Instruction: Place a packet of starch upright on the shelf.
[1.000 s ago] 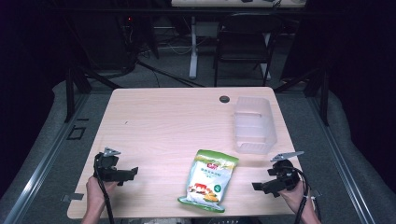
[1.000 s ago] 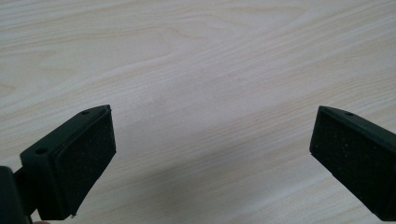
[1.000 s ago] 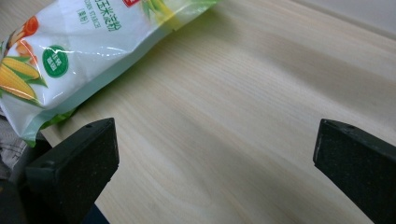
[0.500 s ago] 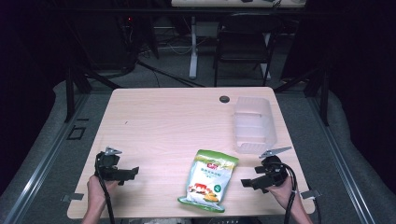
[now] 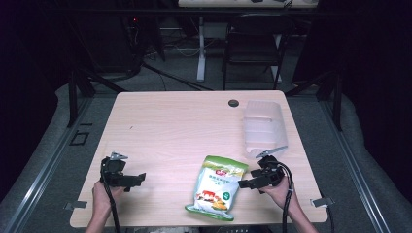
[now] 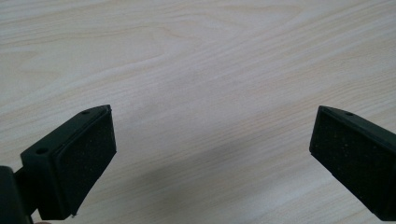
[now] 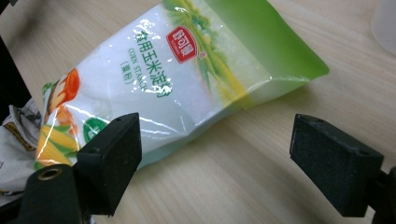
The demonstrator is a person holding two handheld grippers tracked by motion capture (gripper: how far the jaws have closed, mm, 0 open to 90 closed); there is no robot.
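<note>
- We are at the approach step: our right claw (image 5: 248, 183) sits just right of the corn starch bag (image 5: 217, 185), jaws spread wide and holding nothing.
- In the right gripper view the bag (image 7: 177, 79) lies flat on the desk (image 7: 243, 177), its near edge by one jaw and not between the two.
- The bag lies at the near edge of the desk (image 5: 184, 131), right of centre.
- We judge the next move calls for sliding the right claw left until the bag's edge lies between the jaws, then closing.
- Our left claw (image 5: 137, 178) rests well apart at the near left, wide open and empty over bare wood.
- A clear plastic container (image 5: 264, 127) stands at the far right, with a small dark round thing (image 5: 233, 103) just beside it.
- Nothing stands between claw and bag.
</note>
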